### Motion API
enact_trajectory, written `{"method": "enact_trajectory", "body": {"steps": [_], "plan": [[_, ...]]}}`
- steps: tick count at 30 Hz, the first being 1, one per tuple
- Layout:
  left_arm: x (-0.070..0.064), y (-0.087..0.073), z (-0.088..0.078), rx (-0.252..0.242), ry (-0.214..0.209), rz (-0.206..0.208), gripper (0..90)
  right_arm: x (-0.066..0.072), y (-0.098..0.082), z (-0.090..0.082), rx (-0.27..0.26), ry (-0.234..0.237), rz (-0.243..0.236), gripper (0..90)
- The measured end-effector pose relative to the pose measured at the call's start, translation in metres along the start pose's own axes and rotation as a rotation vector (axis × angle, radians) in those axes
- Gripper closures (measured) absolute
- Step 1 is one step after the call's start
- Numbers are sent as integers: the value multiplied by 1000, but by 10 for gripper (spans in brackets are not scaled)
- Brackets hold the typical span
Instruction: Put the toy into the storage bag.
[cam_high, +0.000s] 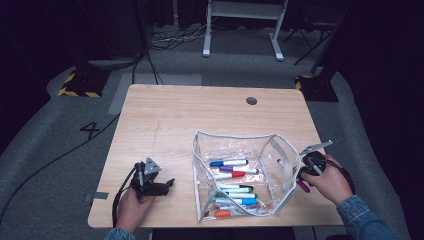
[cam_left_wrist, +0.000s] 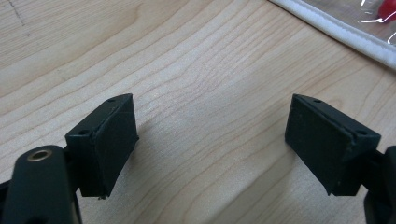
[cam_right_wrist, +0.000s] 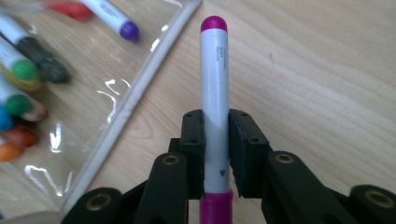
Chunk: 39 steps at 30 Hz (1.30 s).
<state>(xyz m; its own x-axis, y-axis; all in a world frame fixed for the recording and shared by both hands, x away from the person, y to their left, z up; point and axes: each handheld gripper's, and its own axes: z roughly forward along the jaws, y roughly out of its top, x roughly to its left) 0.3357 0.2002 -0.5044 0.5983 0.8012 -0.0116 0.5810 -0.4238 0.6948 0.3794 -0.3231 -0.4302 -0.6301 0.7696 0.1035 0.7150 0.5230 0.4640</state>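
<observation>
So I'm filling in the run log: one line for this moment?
right gripper: shut on magenta marker | left gripper: open, over bare table | clear pouch: open, markers inside

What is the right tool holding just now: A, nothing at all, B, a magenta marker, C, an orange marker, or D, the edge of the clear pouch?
B: in the right gripper view the right tool has both pads pressed on a white-barrelled magenta marker, beside the clear pouch, not in it.
</observation>
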Motion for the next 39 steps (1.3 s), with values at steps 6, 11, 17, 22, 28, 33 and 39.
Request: {"method": "enact_trajectory", "body": {"steps": [6,11,17,22,28,33,39], "plan": [[-1,-1,-1,3,-2,-4,172,4,12,-32,-30,18,-10,765],[-1,-1,0,2,-3,-5,172,8,23,-53,-54,27,-28,765],[0,0,0,0,0,-1,171,16,36,-79,-79,22,-54,765],[0,0,0,0,0,-2,171,23,46,-97,-110,25,-74,766],[0,0,0,0,0,-2,171,35,60,-119,-126,7,-130,766],[0,0,0,0,0,-2,171,51,73,-132,-139,32,-190,765],[-1,0,0,3,-4,-8,171,75,88,-136,-132,57,-273,766]]}}
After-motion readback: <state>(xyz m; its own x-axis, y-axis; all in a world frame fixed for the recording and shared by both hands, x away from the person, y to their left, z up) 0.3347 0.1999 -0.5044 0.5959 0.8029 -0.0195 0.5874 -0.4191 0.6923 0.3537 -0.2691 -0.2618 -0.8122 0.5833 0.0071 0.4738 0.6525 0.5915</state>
